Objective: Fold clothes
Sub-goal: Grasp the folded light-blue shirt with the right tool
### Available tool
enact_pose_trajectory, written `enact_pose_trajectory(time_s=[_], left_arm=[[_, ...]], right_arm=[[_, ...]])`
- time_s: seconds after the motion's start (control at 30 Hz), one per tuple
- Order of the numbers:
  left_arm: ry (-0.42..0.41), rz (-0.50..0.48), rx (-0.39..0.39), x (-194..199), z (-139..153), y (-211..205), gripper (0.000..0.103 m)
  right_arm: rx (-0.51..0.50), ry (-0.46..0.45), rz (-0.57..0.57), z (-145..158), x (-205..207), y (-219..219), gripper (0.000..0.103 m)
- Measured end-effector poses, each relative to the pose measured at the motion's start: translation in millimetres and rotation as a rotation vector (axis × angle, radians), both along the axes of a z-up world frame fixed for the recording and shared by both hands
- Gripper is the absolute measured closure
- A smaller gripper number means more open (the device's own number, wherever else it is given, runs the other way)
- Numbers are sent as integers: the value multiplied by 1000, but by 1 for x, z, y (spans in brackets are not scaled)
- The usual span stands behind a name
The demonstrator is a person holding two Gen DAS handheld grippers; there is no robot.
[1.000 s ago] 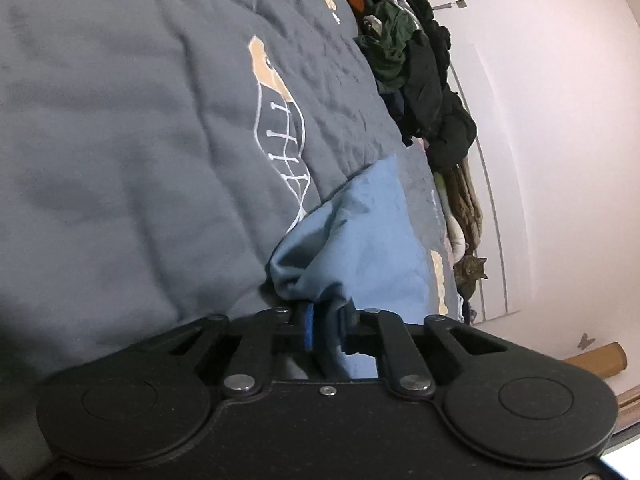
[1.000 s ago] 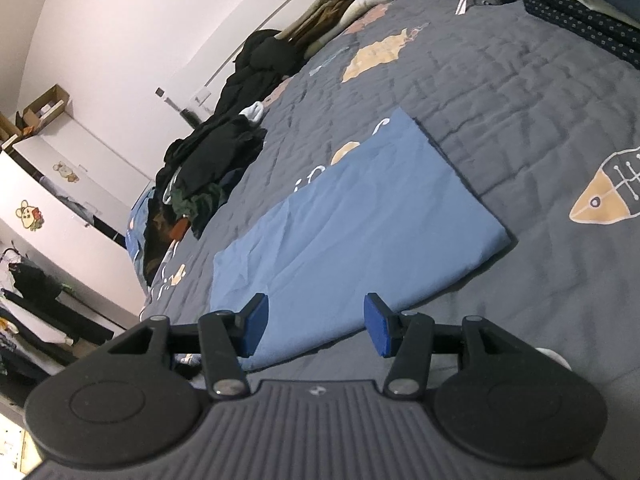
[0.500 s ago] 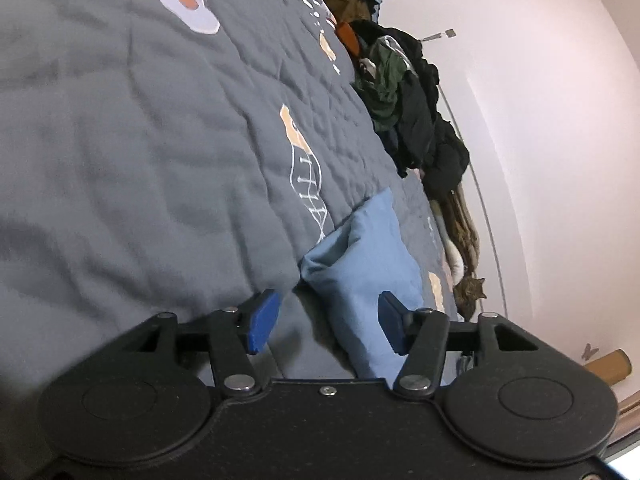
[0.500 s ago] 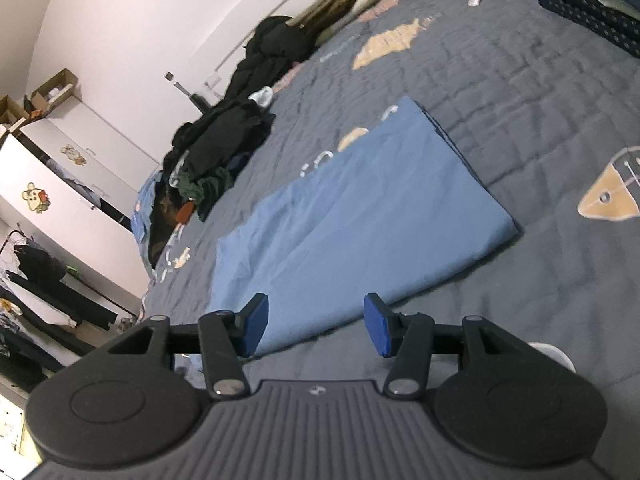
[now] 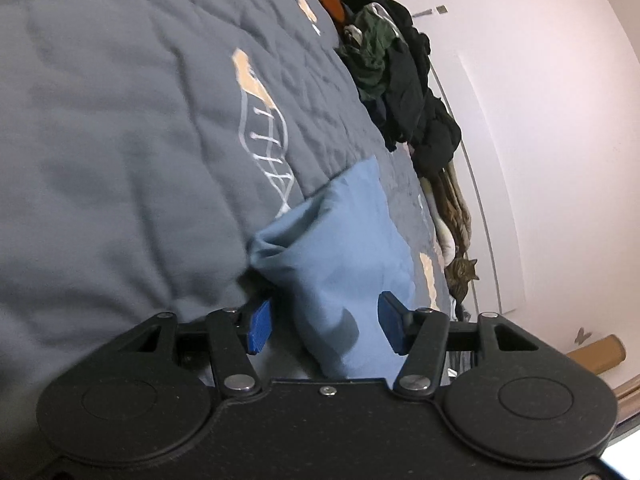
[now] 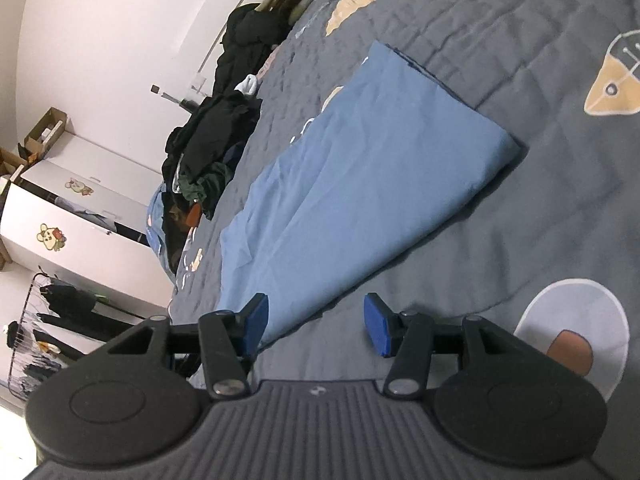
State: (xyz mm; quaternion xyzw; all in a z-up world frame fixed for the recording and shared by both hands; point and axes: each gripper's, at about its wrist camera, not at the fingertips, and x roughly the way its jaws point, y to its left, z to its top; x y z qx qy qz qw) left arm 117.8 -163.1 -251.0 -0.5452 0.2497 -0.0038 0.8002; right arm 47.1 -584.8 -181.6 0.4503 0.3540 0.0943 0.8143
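Inspection found a folded blue garment (image 6: 360, 184) lying flat on the grey quilted bedspread (image 6: 540, 240), which carried printed fish-skeleton and fried-egg motifs. All positions below were taken relative to that garment.

The left gripper (image 5: 324, 326) sat at one narrow end of the garment, where the cloth was bunched and slightly raised. Its jaws had just been opening and stood spread; the blue cloth lay between the two blue pads (image 5: 259, 326), but neither pad pressed on it, so the garment was released.

The right gripper (image 6: 316, 326) hovered at the garment's near corner, jaws spread and holding nothing. One pad stood over the edge of the cloth, the other over bare bedspread just beside it.

Beyond the garment's far long side, a pile of dark clothes (image 6: 224, 128) lay along the edge of the bed by the white wall (image 6: 120, 20). A tabby cat (image 5: 460, 276) rested past the garment's far end, near that same wall. A white cabinet (image 6: 52, 216) with cartoon stickers stood well apart, beyond the pile
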Motion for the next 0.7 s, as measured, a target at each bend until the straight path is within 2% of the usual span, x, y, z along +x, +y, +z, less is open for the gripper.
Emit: enact_pose_trajectory(time_s=[0.1, 0.2, 0.27, 0.37, 0.5, 0.7], left_arm=[[1, 2, 2, 14, 0, -2, 48], [4, -4, 8, 24, 0, -5, 54], [10, -22, 12, 26, 0, -6, 91], [17, -30, 21, 27, 0, -7, 95], [18, -35, 11, 25, -1, -5, 95], [31, -38, -8, 22, 0, -4, 95]], right_arm=[[10, 17, -6, -6, 3, -1, 51], [39, 26, -8, -11, 6, -2, 51], [63, 31, -24, -17, 7, -4, 51], [96, 46, -91, -25, 6, -12, 51], [97, 52, -241, -30, 0, -31, 51], [165, 98, -433, -37, -15, -53, 51]])
